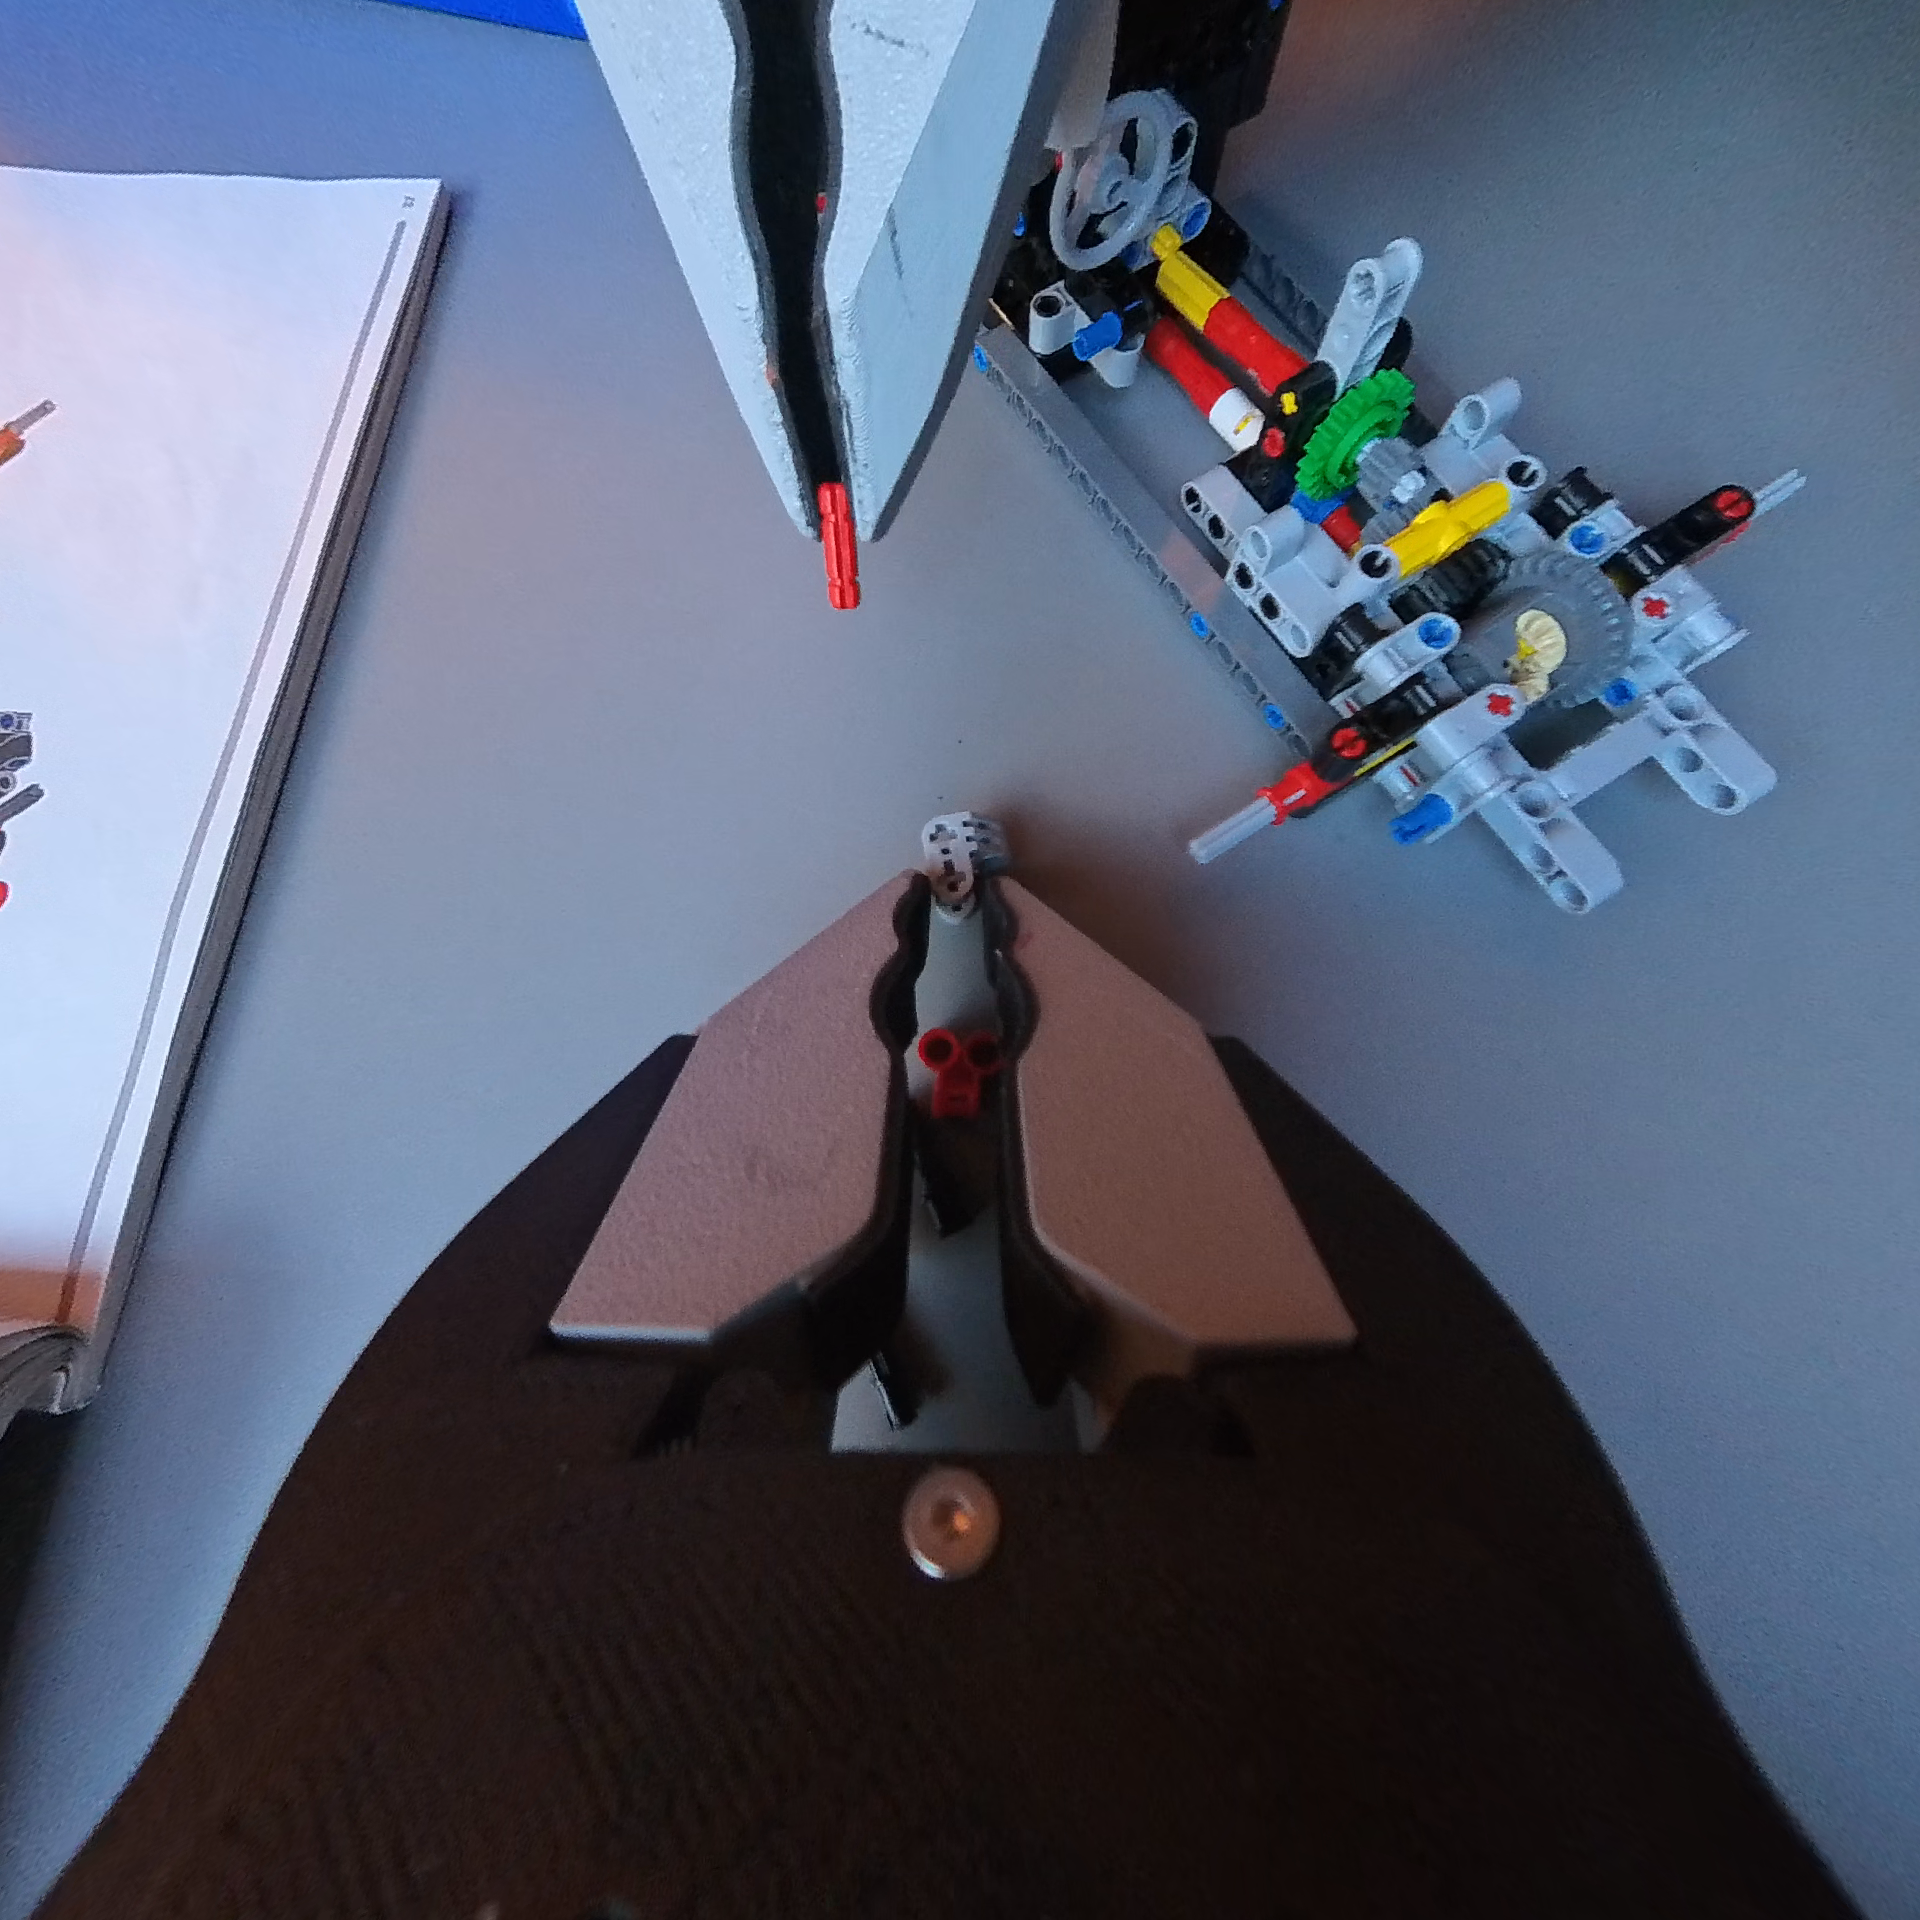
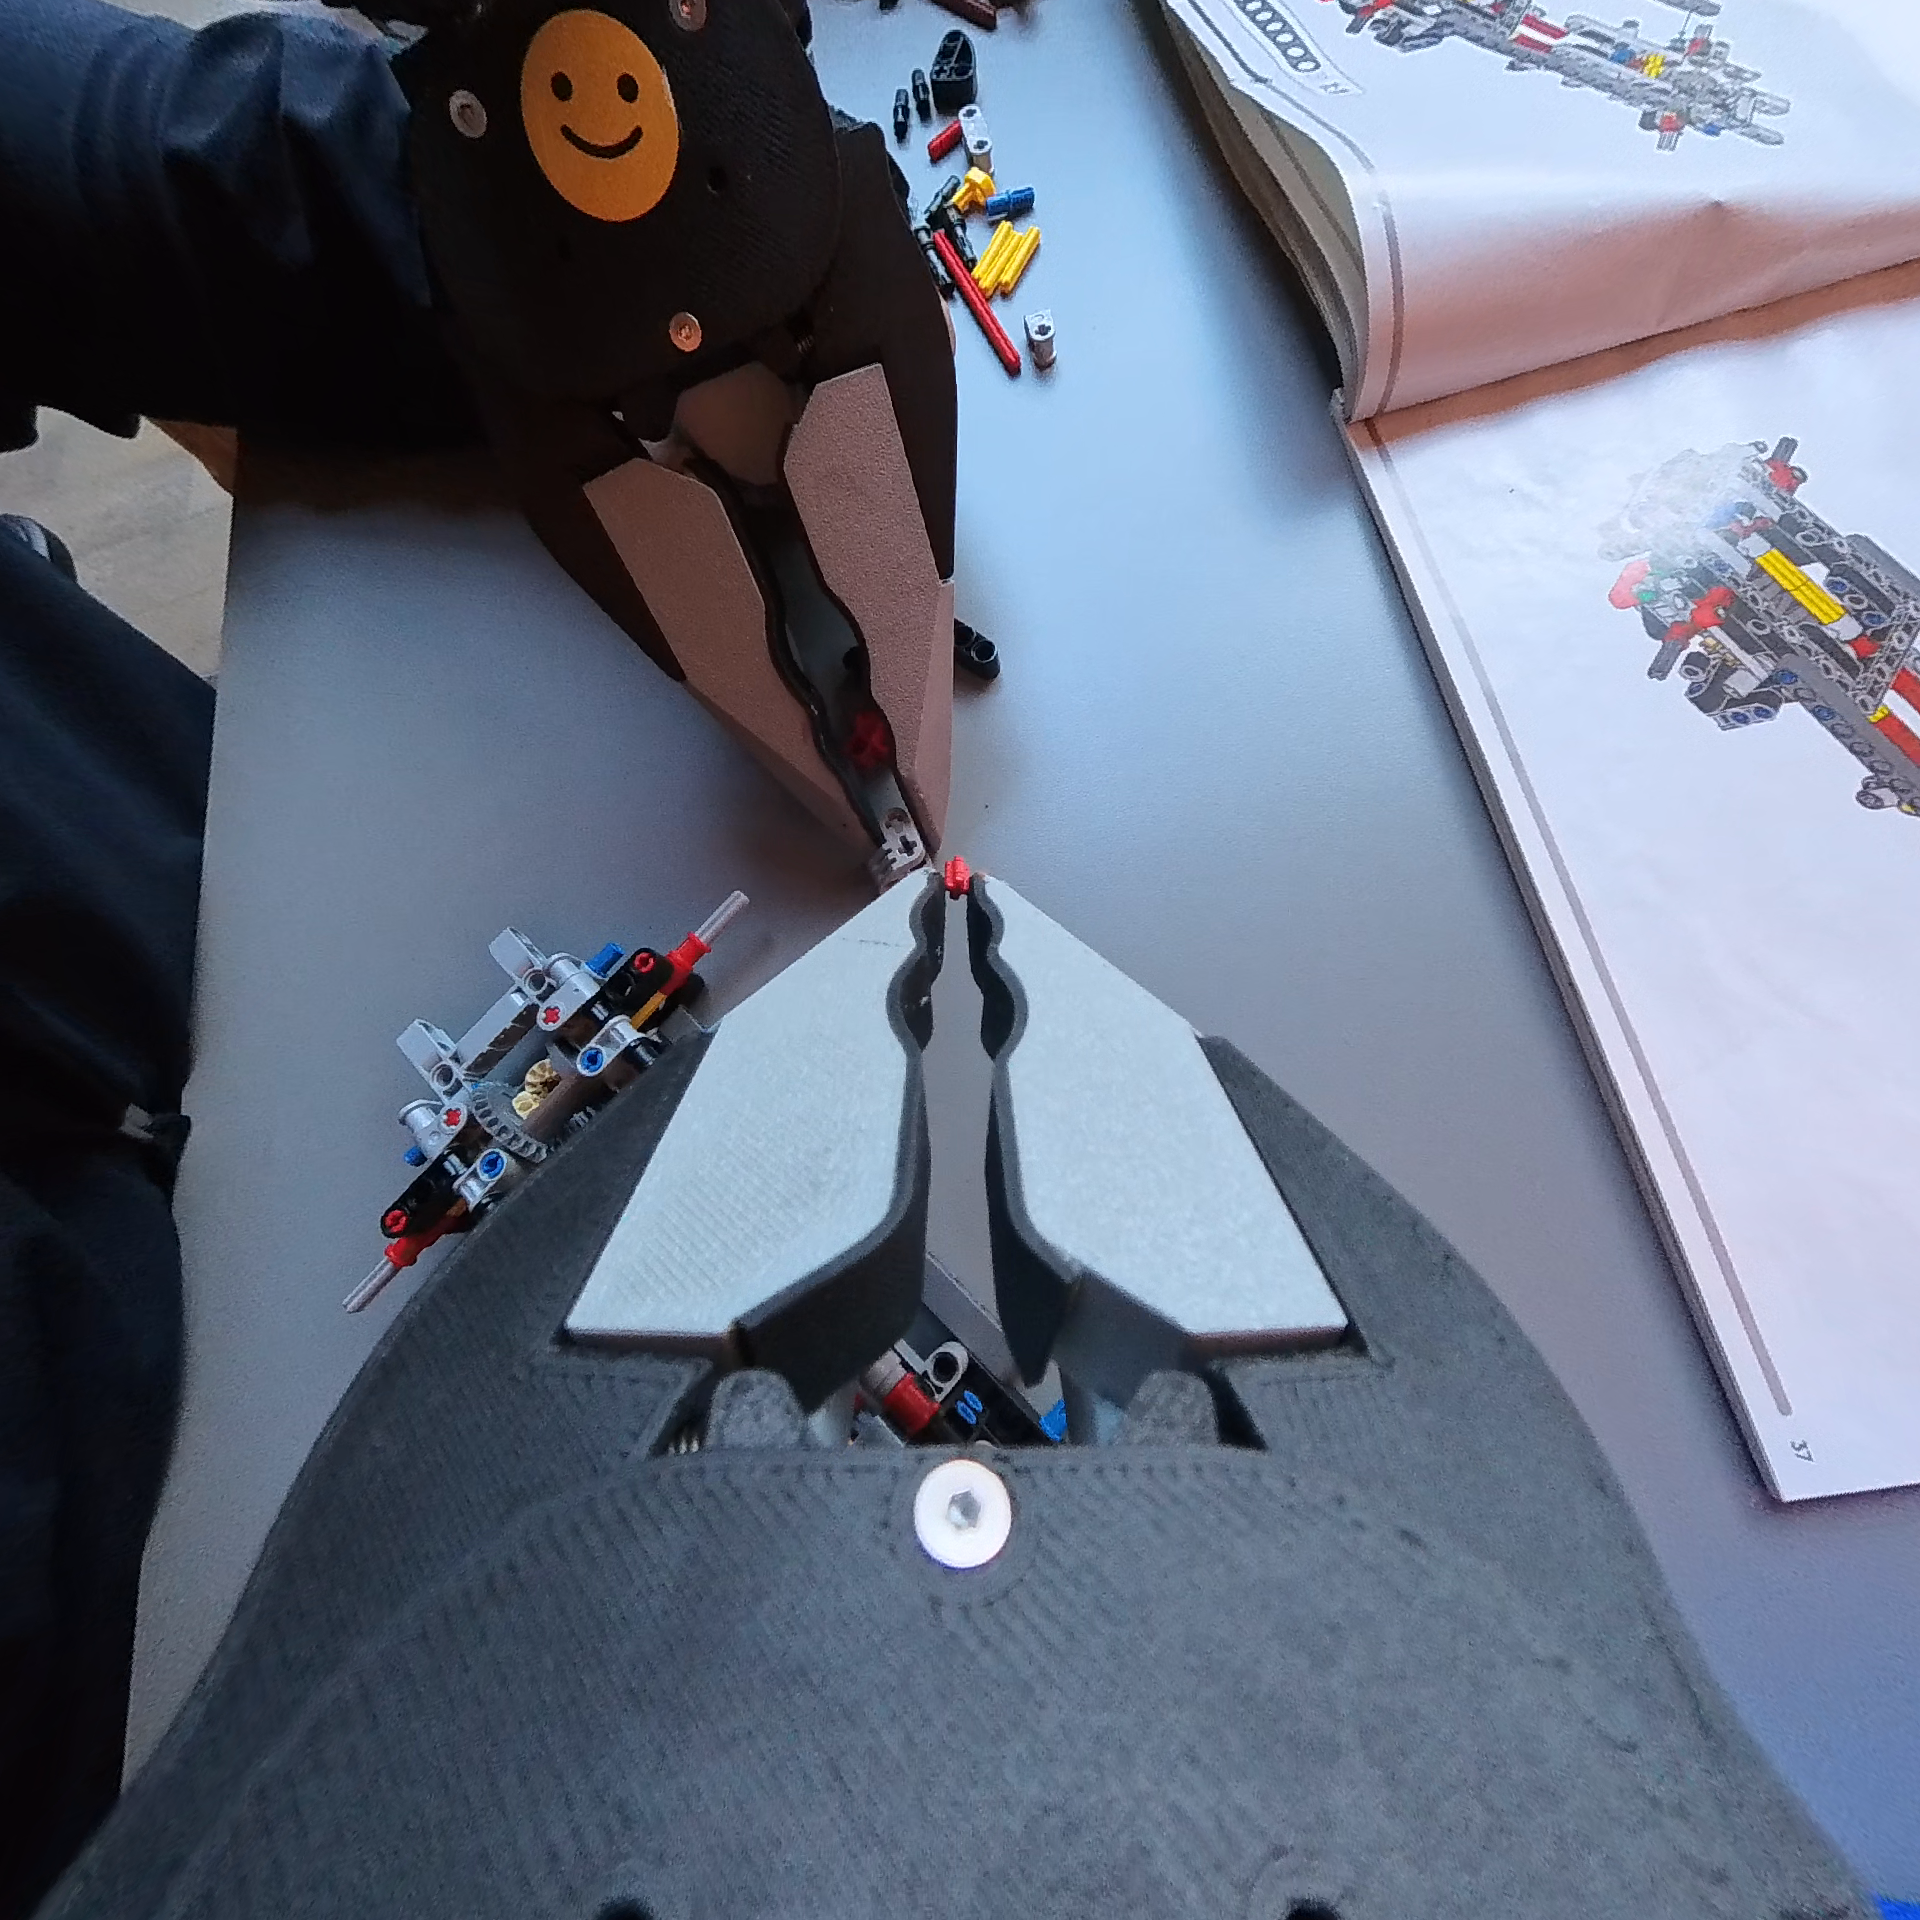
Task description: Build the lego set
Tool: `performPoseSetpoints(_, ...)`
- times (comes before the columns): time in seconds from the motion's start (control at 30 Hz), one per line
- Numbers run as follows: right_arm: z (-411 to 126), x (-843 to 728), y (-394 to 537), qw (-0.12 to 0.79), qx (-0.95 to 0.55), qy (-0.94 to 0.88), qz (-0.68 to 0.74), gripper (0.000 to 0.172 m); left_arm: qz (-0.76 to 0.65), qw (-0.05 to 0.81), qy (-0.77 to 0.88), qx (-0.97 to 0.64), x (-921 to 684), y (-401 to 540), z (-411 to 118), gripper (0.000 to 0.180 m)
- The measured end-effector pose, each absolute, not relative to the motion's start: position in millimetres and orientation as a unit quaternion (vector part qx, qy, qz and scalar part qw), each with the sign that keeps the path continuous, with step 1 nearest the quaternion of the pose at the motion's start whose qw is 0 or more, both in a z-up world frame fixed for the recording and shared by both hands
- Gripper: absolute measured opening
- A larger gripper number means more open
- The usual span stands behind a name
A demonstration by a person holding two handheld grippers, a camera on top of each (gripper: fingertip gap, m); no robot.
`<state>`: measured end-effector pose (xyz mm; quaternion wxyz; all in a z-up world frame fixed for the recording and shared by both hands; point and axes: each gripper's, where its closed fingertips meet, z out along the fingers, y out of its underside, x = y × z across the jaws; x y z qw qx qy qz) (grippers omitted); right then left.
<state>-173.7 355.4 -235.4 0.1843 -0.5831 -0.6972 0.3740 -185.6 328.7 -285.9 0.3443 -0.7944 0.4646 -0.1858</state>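
My left gripper (image 1: 958, 885), with brown fingers, is shut on a small light grey beam (image 1: 961, 847) that sticks out past its tips. A red connector (image 1: 958, 1065) sits farther back between its fingers, on the same piece. The right wrist view also shows this gripper (image 2: 900, 836), low over the table. My right gripper (image 2: 956, 896), with grey fingers, is shut on a short red axle (image 2: 956, 878). The axle also shows in the left wrist view (image 1: 840, 545), pointing out from the tips. The two grippers' tips are close together, tip to tip.
A half-built model of grey, black, red, yellow and green parts (image 1: 1455, 582) lies on the grey table (image 1: 623, 779), also in the right wrist view (image 2: 540, 1081). An open instruction book (image 2: 1662, 831) lies beside it. Several loose parts (image 2: 987, 229) lie farther off. A dark sleeve (image 2: 208, 208) holds the left gripper. The gap from one gripper's tips to the other's is roughly 6 centimetres.
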Motion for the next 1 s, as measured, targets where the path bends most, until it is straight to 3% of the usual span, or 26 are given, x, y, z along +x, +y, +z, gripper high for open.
performPoseSetpoints(1.0, -226, -165, 369, 0.209, -0.596, -0.684, 0.365, 0.001, -0.175, 0.327, 0.415, -0.831, -179, 307, -286, 0.02)
